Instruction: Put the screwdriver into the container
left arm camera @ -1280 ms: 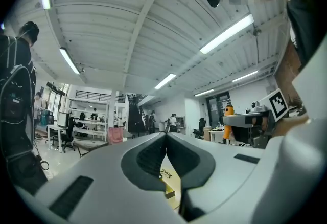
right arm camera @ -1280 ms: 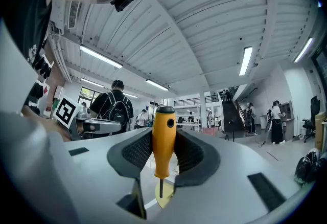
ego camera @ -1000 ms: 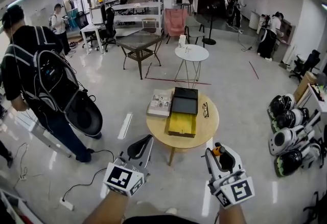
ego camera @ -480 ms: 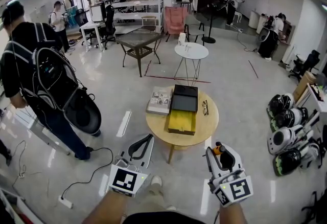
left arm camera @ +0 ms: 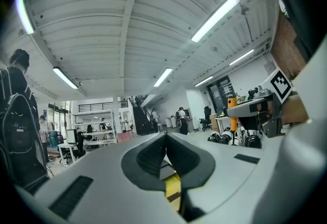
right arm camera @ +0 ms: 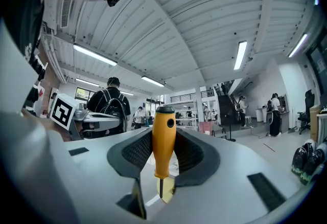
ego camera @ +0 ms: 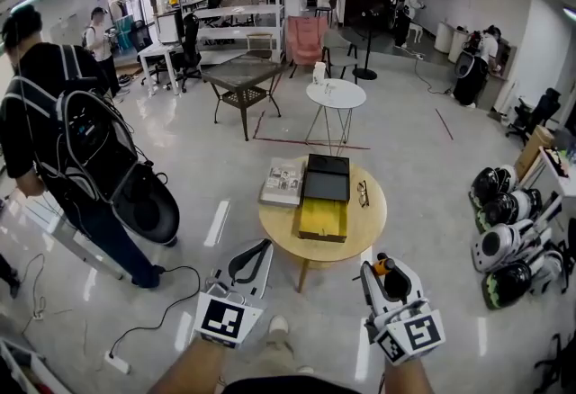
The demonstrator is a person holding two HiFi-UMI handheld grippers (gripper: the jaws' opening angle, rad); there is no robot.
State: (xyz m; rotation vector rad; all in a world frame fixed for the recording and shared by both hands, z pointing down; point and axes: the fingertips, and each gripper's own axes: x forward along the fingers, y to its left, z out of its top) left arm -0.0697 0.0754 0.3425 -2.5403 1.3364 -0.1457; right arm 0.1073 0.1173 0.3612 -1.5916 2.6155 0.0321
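An orange-handled screwdriver (right arm camera: 164,149) stands upright between the pads of my right gripper (right arm camera: 164,138), which is shut on its handle, the metal tip pointing down. In the head view the right gripper (ego camera: 385,268) hovers over the floor just short of the round wooden table (ego camera: 364,219), with the orange handle (ego camera: 383,264) showing at its tips. An open yellow container (ego camera: 322,219) lies on the table's near side. My left gripper (ego camera: 259,253) is also short of the table, shut with nothing in it; its pads (left arm camera: 153,154) meet at the tip.
On the table lie a black box (ego camera: 326,178), a magazine (ego camera: 283,181) and glasses (ego camera: 363,193). A person with a backpack (ego camera: 67,145) stands at the left. Helmets (ego camera: 504,244) are piled at the right. A cable and power strip (ego camera: 117,356) lie on the floor.
A shoe has come into view at the bottom between the grippers. Both grippers have shifted slightly. The screwdriver stays in the right gripper.
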